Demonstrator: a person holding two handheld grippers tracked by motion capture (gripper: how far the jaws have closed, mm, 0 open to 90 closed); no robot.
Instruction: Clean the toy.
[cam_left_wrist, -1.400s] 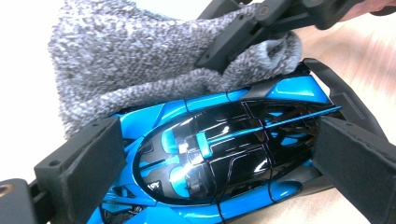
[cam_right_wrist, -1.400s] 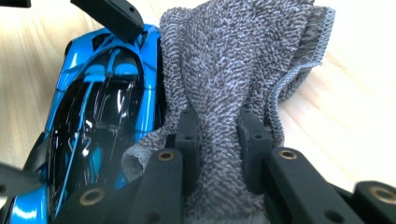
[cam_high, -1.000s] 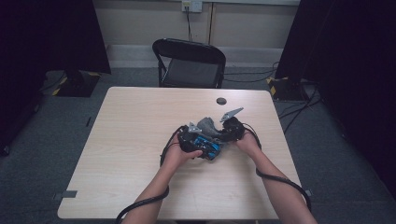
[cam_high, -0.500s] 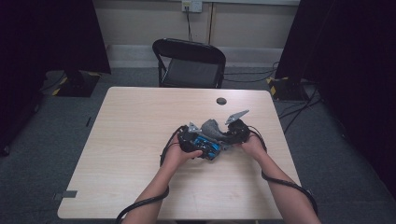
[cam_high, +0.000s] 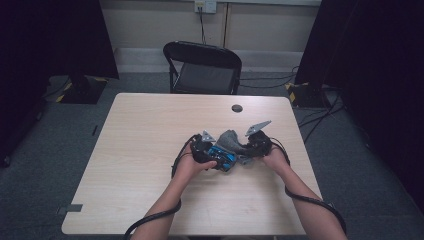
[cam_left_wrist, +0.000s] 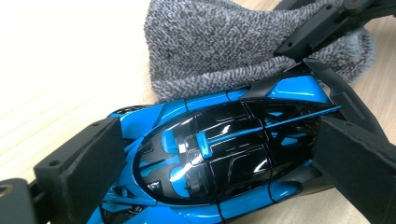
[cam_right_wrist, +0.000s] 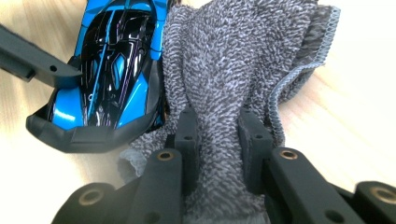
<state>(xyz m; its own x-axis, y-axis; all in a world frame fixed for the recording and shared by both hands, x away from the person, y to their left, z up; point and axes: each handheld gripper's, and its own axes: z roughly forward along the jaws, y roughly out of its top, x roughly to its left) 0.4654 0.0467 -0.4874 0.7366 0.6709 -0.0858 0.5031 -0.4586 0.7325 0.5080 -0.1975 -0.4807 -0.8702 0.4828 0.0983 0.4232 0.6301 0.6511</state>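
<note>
A blue and black toy car (cam_left_wrist: 219, 154) lies low over the table between the pads of my left gripper (cam_left_wrist: 219, 163), which is shut on its sides. In the high view the car (cam_high: 223, 156) sits just right of the left gripper (cam_high: 202, 148). A grey knitted cloth (cam_right_wrist: 233, 60) is bunched against the car (cam_right_wrist: 112, 60), and my right gripper (cam_right_wrist: 219, 135) is shut on a fold of it. From above, the cloth (cam_high: 230, 140) lies between the two hands, with the right gripper (cam_high: 257, 143) at its right. The cloth (cam_left_wrist: 219, 42) covers the car's far side.
The wooden table (cam_high: 150, 130) has a small dark round disc (cam_high: 237, 108) near its far edge. A black folding chair (cam_high: 202, 67) stands behind the table. Cables trail from both grippers along the person's forearms.
My right gripper has slid a little to the right and nearer the person, dragging the cloth along the car. The left gripper and the car have stayed put.
</note>
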